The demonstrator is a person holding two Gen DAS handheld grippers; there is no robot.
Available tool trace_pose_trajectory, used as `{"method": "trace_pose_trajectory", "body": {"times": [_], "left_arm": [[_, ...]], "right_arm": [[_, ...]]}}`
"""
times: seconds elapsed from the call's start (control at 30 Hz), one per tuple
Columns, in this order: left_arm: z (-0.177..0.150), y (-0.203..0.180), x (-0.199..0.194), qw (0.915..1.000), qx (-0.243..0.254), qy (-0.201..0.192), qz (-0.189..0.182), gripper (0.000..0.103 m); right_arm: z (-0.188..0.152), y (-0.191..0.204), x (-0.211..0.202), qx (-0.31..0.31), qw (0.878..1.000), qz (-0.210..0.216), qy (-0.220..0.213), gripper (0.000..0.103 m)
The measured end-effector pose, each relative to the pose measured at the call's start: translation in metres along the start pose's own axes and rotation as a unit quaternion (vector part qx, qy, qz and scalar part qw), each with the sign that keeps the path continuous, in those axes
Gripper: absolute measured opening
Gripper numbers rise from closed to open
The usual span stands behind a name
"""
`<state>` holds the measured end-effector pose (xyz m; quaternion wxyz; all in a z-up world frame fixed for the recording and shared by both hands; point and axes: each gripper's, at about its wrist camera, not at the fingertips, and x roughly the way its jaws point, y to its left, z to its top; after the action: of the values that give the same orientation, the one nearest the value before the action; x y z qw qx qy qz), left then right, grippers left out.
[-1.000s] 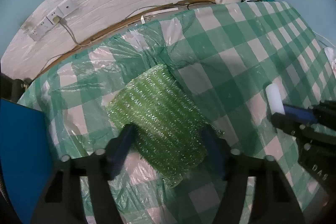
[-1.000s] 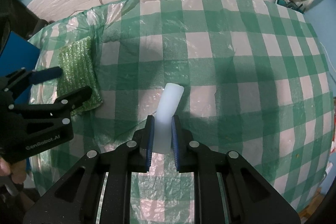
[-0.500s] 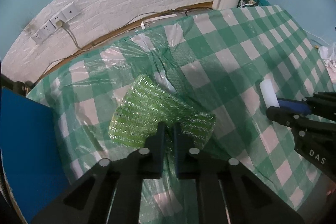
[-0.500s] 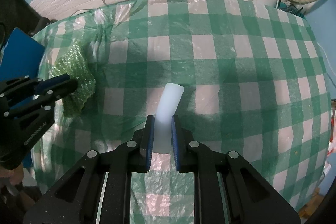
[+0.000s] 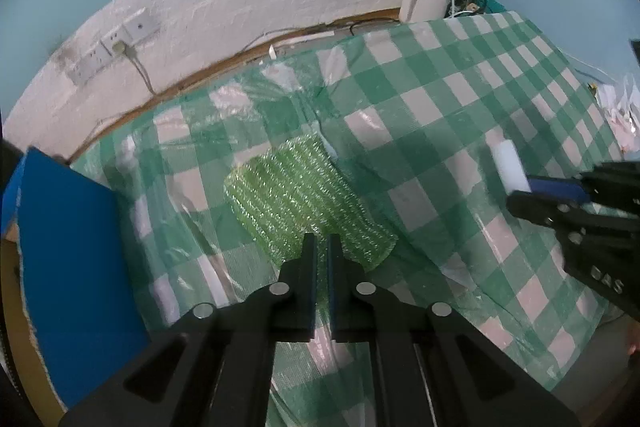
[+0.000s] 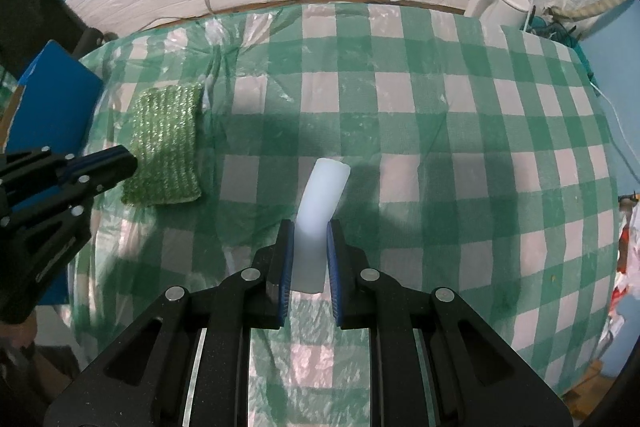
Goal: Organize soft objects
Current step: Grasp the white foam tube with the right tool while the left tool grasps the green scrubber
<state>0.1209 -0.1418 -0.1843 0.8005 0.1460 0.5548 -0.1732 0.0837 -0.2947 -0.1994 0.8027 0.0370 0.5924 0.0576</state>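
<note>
Two black grippers hover over a green-and-white checked tablecloth [image 6: 440, 131]. Beside a flat blue board [image 5: 68, 267], the left gripper [image 5: 322, 247] has its jaws nearly together, apparently pinching the near edge of a glittery green knitted scrubbing pad [image 5: 288, 195] at the cloth's left end. Further right, the right gripper [image 6: 311, 227] clamps a bent white foam cylinder [image 6: 324, 187] above the cloth's middle.

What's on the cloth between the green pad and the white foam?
Nothing: only bare checked cloth separates the green pad from the white foam, seen from the right wrist.
</note>
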Motion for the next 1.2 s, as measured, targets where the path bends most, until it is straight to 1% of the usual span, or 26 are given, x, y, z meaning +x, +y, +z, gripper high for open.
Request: {"method": "trace_pose_trajectory", "body": {"times": [0.03, 0.07, 0.1, 0.17, 0.23, 0.33, 0.4, 0.47, 0.67, 0.8, 0.87, 0.9, 0.93, 0.97, 1.0, 1.07, 1.17, 1.2], "left_arm": [[0.000, 0.002, 0.003, 1.0000, -0.004, 0.006, -0.002, 0.017], [0.001, 0.003, 0.006, 0.9999, -0.006, 0.009, -0.002, 0.026], [0.001, 0.003, 0.009, 0.9999, -0.009, 0.008, 0.001, 0.030], [0.001, 0.002, 0.011, 0.9999, -0.014, 0.002, 0.009, 0.043], [0.003, 0.002, 0.011, 0.9997, -0.020, -0.005, 0.009, 0.047], [0.006, 0.001, 0.013, 0.9997, -0.022, -0.004, 0.007, 0.056], [0.008, 0.000, 0.016, 0.9997, -0.023, -0.002, 0.007, 0.058], [0.010, 0.000, 0.019, 0.9997, -0.025, 0.001, 0.006, 0.061], [0.013, -0.004, 0.031, 0.9996, -0.025, 0.014, 0.007, 0.065], [0.011, -0.005, 0.037, 0.9995, -0.021, 0.020, 0.015, 0.065], [0.010, -0.005, 0.037, 0.9996, -0.020, 0.014, 0.014, 0.064], [0.009, -0.006, 0.037, 0.9996, -0.019, 0.012, 0.014, 0.060], [0.009, -0.006, 0.037, 0.9997, -0.018, 0.011, 0.015, 0.048], [0.008, -0.005, 0.036, 0.9998, -0.013, 0.008, 0.011, 0.039], [0.007, -0.005, 0.035, 0.9998, -0.011, 0.004, 0.016, 0.036], [0.004, -0.007, 0.033, 0.9999, -0.011, 0.001, 0.011, 0.019], [0.001, -0.007, 0.031, 0.9999, -0.015, 0.003, -0.001, 0.012], [-0.001, -0.007, 0.030, 0.9999, -0.014, 0.003, -0.002, 0.012]], "right_arm": [[0.000, 0.001, -0.001, 0.000, 1.000, 0.001, -0.001, 0.015], [-0.001, 0.002, -0.002, 0.000, 1.000, 0.001, -0.001, 0.015], [-0.002, 0.003, -0.003, -0.002, 1.000, 0.002, -0.002, 0.015], [-0.004, 0.005, -0.004, -0.005, 1.000, 0.002, -0.002, 0.015], [-0.004, 0.006, -0.005, -0.007, 1.000, 0.004, -0.002, 0.015], [-0.006, 0.007, -0.004, -0.009, 1.000, 0.005, -0.001, 0.015], [-0.007, 0.005, -0.003, -0.008, 1.000, 0.006, 0.000, 0.015], [-0.008, 0.002, -0.002, -0.005, 1.000, 0.006, 0.001, 0.015], [-0.006, -0.004, 0.002, 0.003, 1.000, 0.007, 0.004, 0.015], [-0.005, -0.007, 0.004, 0.006, 1.000, 0.007, 0.006, 0.015], [-0.004, -0.008, 0.004, 0.007, 1.000, 0.008, 0.005, 0.014], [-0.004, -0.008, 0.004, 0.007, 1.000, 0.008, 0.005, 0.014], [-0.004, -0.008, 0.004, 0.008, 1.000, 0.009, 0.004, 0.014], [-0.004, -0.008, 0.004, 0.008, 1.000, 0.009, 0.004, 0.015], [-0.004, -0.008, 0.004, 0.008, 1.000, 0.009, 0.004, 0.015], [-0.004, -0.008, 0.004, 0.009, 1.000, 0.009, 0.005, 0.015], [-0.004, -0.008, 0.003, 0.009, 1.000, 0.008, 0.004, 0.015], [-0.004, -0.007, 0.002, 0.008, 1.000, 0.008, 0.003, 0.015]]}}
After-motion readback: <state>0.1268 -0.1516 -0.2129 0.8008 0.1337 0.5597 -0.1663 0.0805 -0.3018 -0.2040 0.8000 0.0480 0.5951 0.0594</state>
